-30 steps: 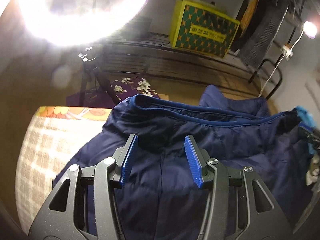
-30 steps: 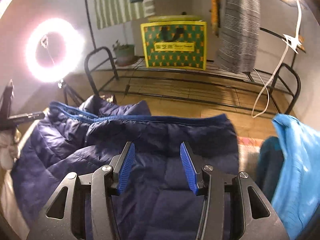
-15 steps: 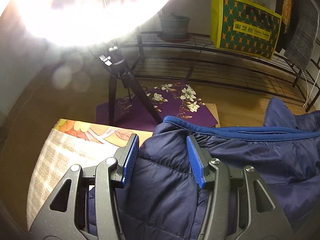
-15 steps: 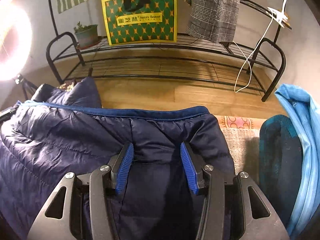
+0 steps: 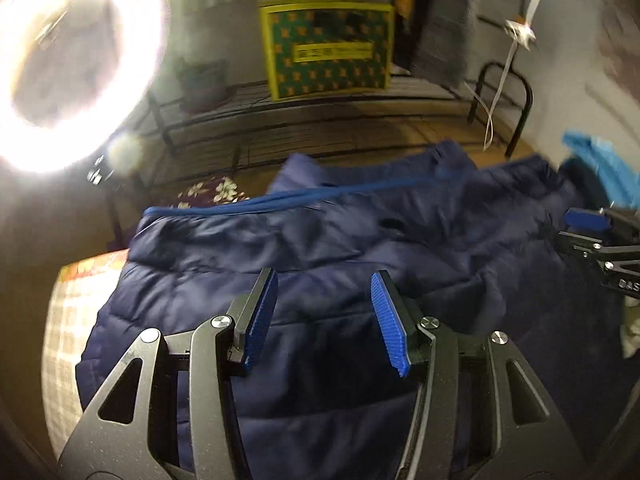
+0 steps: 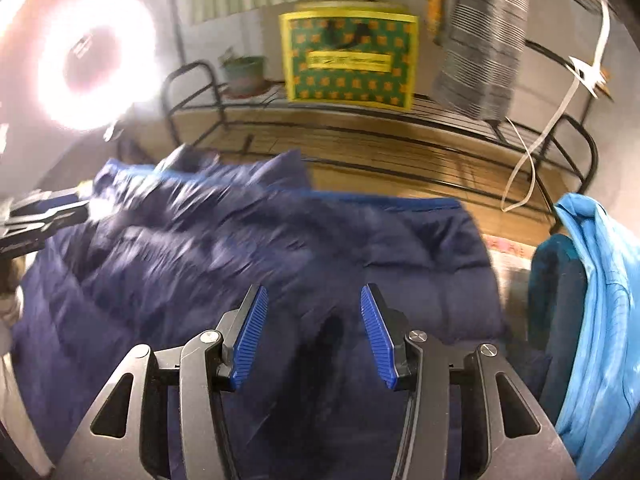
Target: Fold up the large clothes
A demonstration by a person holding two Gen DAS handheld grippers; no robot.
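Jacket [image 6: 248, 248] before rack [image 6: 380, 136]; garment [image 6: 600, 300] seemingly right

My left gripper [image 5: 324, 316] hangs over the navy quilted jacket [image 5: 360, 240] with its jaws spread and nothing between them; the jacket lies rumpled, its brighter blue edge [image 5: 280, 202] running across the far side. At the right edge I see the right gripper [image 5: 600, 236]; a ring light [image 5: 76, 64] glares upper left; a yellow-green bag [image 5: 328, 44] sits on the wire rack [image 5: 280, 120].
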